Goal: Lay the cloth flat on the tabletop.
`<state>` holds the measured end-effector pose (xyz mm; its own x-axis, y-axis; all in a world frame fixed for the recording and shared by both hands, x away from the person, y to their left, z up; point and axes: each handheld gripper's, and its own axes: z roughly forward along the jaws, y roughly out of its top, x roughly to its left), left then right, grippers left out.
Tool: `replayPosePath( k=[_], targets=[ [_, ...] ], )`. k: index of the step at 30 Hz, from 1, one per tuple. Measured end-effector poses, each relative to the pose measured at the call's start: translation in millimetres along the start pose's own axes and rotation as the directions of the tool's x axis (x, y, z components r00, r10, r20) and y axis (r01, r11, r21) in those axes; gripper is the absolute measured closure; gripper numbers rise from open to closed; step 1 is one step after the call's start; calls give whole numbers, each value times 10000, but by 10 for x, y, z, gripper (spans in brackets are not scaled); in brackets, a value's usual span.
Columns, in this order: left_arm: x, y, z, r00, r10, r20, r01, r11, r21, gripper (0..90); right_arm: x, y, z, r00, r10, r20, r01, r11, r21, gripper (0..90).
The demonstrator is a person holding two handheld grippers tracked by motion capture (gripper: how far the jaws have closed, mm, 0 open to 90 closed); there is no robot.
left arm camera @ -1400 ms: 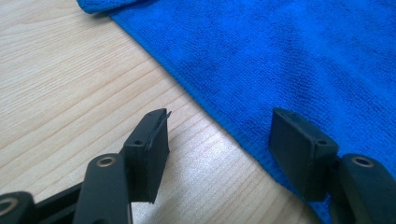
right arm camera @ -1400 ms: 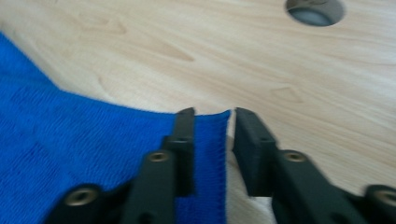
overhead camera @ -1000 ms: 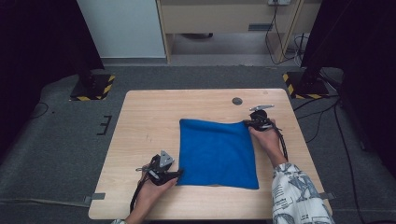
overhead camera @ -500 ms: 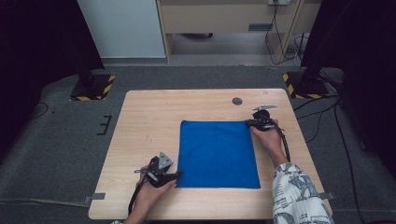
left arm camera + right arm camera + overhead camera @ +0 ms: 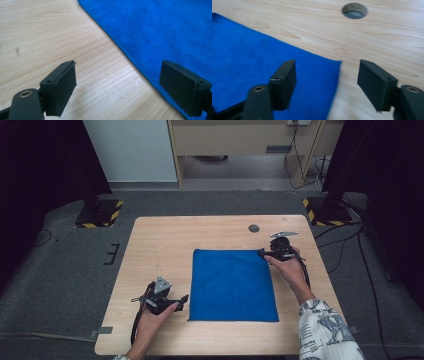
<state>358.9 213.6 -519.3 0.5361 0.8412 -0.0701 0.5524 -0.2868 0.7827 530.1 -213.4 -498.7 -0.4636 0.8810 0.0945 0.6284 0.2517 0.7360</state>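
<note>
Blue microfibre cloth [image 5: 233,284] lying flat at centre-right of the worktop [image 5: 160,250]; left gripper [image 5: 181,301] at its 7 o'clock corner and right gripper [image 5: 263,253] at 1 o'clock, jaws apart, should each straddle a corner squarely before pinching.

We see our left tongs [image 5: 117,87] with the two black jaws spread wide, nothing between them but bare wood. The blue cloth [image 5: 160,32] lies flat on the tabletop [image 5: 50,37], its hemmed edge running diagonally between the jaws. One jaw hangs over wood, the other over the cloth's edge.
</note>
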Motion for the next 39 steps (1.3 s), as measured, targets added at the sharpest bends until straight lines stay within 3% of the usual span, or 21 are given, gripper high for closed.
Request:
replayPosePath(
  k=[7, 16, 24, 27, 29, 31, 32, 39],
  targets=[
    [86, 10, -17, 10000, -19, 79, 20, 10000, -13, 85, 358, -21, -40, 9950, -653, -757, 648, 9979, -91, 211],
    [113, 18, -22, 9997, 147, 207, -146, 9999, -59, 81, 865, -103, -84, 9748, -1507, -1646, 1507, 9885, -122, 157],
    [104, 53, -27, 9984, 463, 309, -460, 9989, -92, 81, 1286, -178, -106, 9394, -2234, -2601, 2305, 9731, -33, 159],
    [109, 56, -29, 9983, 507, 271, -506, 9987, -53, 81, 1440, -205, -124, 9254, -2433, -2906, 2523, 9676, -66, 200],
    [116, 57, -32, 9983, 516, 268, -514, 9987, -70, 81, 1517, -220, -132, 9202, -2544, -2976, 2652, 9642, -42, 209],
    [126, 59, -36, 9983, 508, 279, -506, 9987, -75, 81, 1635, -244, -152, 9080, -2694, -3209, 2841, 9588, -10, 230],
    [132, 64, -38, 9983, 503, 285, -501, 9987, -78, 81, 1661, -251, -156, 9070, -2705, -3227, 2848, 9586, -31, 237],
    [187, 175, 7, 9977, 672, 117, -672, 9977, 13, 83, 1987, -346, -196, 8710, -3176, -3747, 3388, 9408, -98, 301]
  ],
)
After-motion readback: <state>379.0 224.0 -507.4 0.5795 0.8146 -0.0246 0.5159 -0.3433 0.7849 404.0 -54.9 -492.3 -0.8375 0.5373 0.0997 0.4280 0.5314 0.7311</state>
